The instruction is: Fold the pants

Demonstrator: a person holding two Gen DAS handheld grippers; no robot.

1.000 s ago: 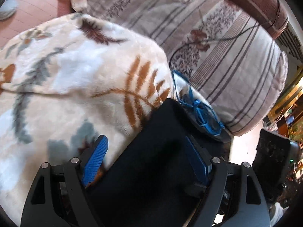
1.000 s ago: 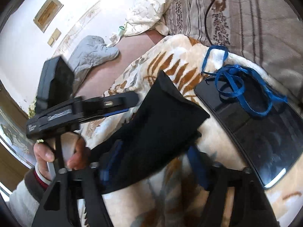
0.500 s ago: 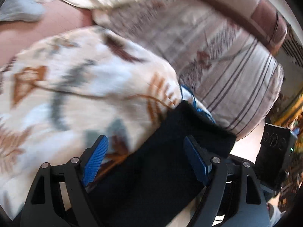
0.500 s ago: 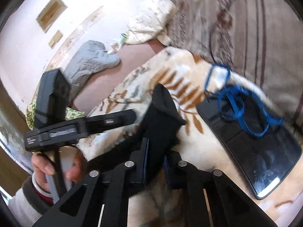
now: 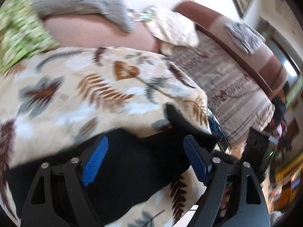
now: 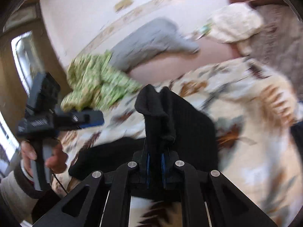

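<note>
The black pants [image 5: 132, 170] lie on a cream blanket with a leaf print [image 5: 85, 94]. My left gripper [image 5: 145, 158] hovers over them, open, its blue pads [image 5: 94, 157] wide apart and pressing on nothing. In the right wrist view my right gripper [image 6: 155, 158] is shut on a bunched fold of the pants [image 6: 189, 124], which stands up out of the jaws. The left gripper [image 6: 90, 121] shows there at the left, held by a hand [image 6: 53, 158], apart from the cloth. Both views are motion-blurred.
A green patterned cloth [image 6: 94, 83], a grey cloth [image 6: 151, 37] and a cream bundle [image 6: 236, 24] lie beyond the blanket. A striped bed cover [image 5: 227, 79] and a brown headboard [image 5: 246, 56] are at the right. The right gripper's black body [image 5: 259, 151] is close by.
My right gripper has shut on a fold of the pants and carried it up and leftward. The left gripper swung left, still open. The blue strap and black slab left the right view.
</note>
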